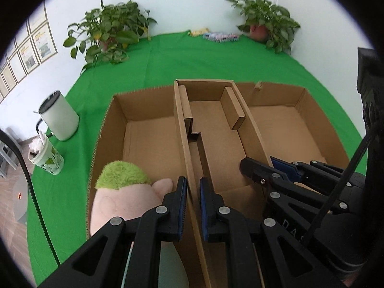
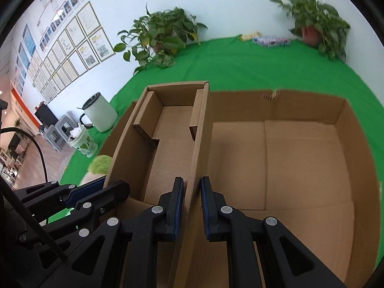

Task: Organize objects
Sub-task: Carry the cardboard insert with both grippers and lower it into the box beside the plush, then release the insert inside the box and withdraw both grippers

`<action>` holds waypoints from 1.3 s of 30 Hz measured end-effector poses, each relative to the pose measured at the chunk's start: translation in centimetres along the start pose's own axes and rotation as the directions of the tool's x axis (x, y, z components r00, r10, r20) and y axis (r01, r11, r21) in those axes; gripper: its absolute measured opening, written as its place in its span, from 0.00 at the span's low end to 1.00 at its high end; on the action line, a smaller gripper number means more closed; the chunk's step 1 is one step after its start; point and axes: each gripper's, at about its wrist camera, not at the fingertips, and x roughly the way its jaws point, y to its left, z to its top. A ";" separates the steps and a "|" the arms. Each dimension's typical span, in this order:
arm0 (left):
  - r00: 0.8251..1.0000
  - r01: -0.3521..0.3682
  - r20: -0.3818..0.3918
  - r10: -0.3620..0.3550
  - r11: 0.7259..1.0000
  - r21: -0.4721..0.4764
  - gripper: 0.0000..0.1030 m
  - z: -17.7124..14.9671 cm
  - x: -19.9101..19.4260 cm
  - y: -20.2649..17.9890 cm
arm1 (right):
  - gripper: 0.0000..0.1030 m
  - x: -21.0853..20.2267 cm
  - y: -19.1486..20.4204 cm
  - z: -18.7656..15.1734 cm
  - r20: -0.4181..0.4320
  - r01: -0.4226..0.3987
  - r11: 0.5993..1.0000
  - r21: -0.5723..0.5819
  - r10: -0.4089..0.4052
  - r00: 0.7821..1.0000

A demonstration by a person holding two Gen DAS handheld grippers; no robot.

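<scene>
While each claw straddles small box wall (image 1: pixel 186 158), plush toy (image 1: pixel 124 201) lies left

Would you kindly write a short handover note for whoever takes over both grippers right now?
Left gripper: straddles the left wall of the narrow middle cardboard box, grip unconfirmed.
Right gripper: straddles its right wall likewise.
Pink plush toy with green tuft: lies in the left open cardboard box.
Right open cardboard box: shows nothing inside.
Left: unclear from here; far items by the wall are too blurred to identify.
</scene>
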 end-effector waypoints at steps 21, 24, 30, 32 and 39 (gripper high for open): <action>0.999 0.044 0.023 -0.043 0.998 -0.054 0.14 -3.9 -2.9 2.4 | 0.08 5.7 3.0 -3.1 -0.125 0.104 0.995 -0.001 -0.103 0.987; 0.998 0.060 0.039 -0.057 0.996 -0.063 0.14 -4.6 -3.7 2.7 | 0.08 6.1 3.6 -3.2 -0.149 0.104 0.994 0.021 -0.099 0.984; 0.995 0.081 0.064 -0.076 0.994 -0.071 0.14 -5.6 -4.5 3.7 | 0.08 6.0 3.0 -3.6 -0.165 0.122 0.985 0.122 -0.101 0.981; 0.994 0.085 0.071 -0.080 0.993 -0.077 0.14 -5.8 -4.7 3.8 | 0.08 5.7 2.6 -3.8 -0.165 0.129 0.979 0.160 -0.102 0.981; 0.992 0.098 0.093 -0.089 0.990 -0.098 0.14 -6.3 -5.3 4.6 | 0.08 5.6 1.6 -4.1 -0.163 0.160 0.968 0.193 -0.129 0.978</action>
